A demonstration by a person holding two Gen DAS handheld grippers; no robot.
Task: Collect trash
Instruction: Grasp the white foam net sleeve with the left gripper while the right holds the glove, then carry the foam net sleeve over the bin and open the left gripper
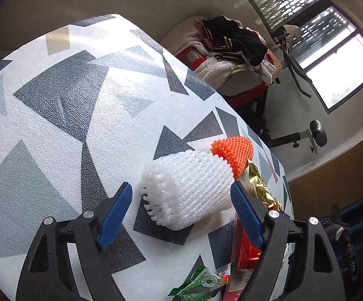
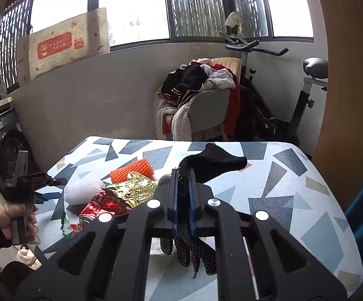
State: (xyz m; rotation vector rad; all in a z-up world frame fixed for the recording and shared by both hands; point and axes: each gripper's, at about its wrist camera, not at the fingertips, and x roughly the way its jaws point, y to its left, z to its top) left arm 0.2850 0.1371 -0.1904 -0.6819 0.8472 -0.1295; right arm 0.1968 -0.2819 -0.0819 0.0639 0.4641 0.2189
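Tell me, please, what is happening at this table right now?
A person is clearing trash from the patterned table with a handheld tool in each hand. The left tool is open, its fingers straddling a white foam net sleeve without pressing on it. The right tool is shut on a black dotted glove. An orange foam net, a gold wrapper, a red wrapper and a green packet lie on the table.

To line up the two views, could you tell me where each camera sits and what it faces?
Left wrist: on the left gripper, over the table, facing a white foam net between its open fingers.
Right wrist: on the right gripper, shut on a black glove, facing the window; a hand shows.
Shared: orange net, gold wrapper.
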